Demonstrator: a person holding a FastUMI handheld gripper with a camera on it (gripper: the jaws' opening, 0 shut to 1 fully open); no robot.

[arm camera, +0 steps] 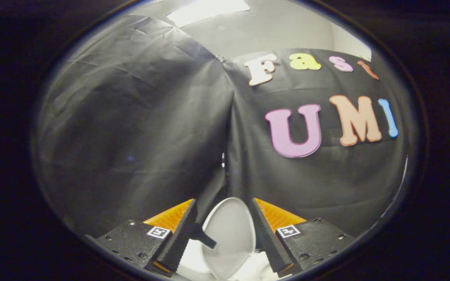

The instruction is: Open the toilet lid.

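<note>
Claw above the toilet lid — fingers spread wide.
The pale oval lid stands raised between the fingers, neither finger pressing it; black booth wall beyond.

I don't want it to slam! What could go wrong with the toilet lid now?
The toilet lid stands raised between the open gripper fingers, and neither finger clearly presses on it, so it might drop back down. Pushed further, it could bump the black cloth wall close behind.
</note>
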